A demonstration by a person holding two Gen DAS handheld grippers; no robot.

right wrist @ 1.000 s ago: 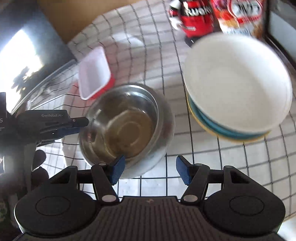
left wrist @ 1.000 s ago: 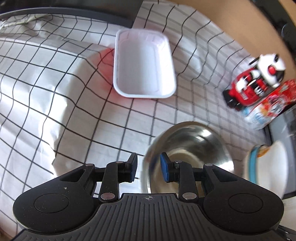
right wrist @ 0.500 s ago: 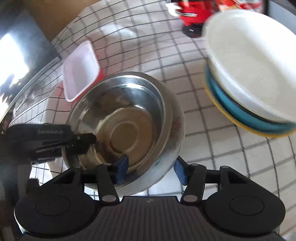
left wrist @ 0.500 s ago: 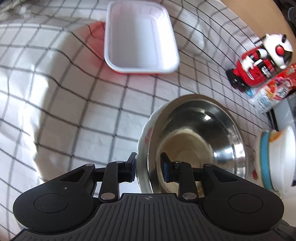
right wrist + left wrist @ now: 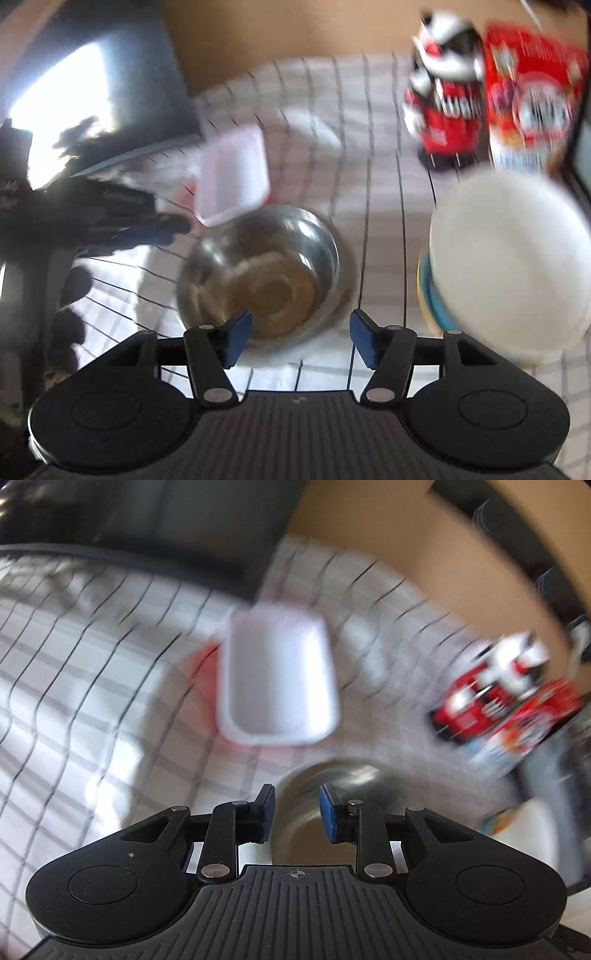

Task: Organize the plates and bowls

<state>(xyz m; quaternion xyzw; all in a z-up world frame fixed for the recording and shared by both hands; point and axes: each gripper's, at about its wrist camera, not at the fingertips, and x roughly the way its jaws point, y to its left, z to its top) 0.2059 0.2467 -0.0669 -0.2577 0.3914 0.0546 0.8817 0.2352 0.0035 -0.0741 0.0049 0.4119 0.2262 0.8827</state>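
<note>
Both frames are motion-blurred. A steel bowl [image 5: 258, 273] sits on the checked tablecloth [image 5: 92, 686], between a white rectangular tray [image 5: 277, 679] and a stack of bowls [image 5: 509, 266]. The left gripper [image 5: 295, 812] straddles the steel bowl's rim; whether it is pinching, I cannot tell. The right gripper [image 5: 299, 341], whose jaws have just been opening, stands open with that bowl's near rim in its gap, untouched.

No legible text, lettering on the red figurine [image 5: 445, 110] and red package [image 5: 533, 96] blurred beyond reading

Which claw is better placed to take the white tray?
Probably left: the white tray lies straight ahead of the left claw; from the right claw, jaws just opening and empty, the steel bowl stands between.
</note>
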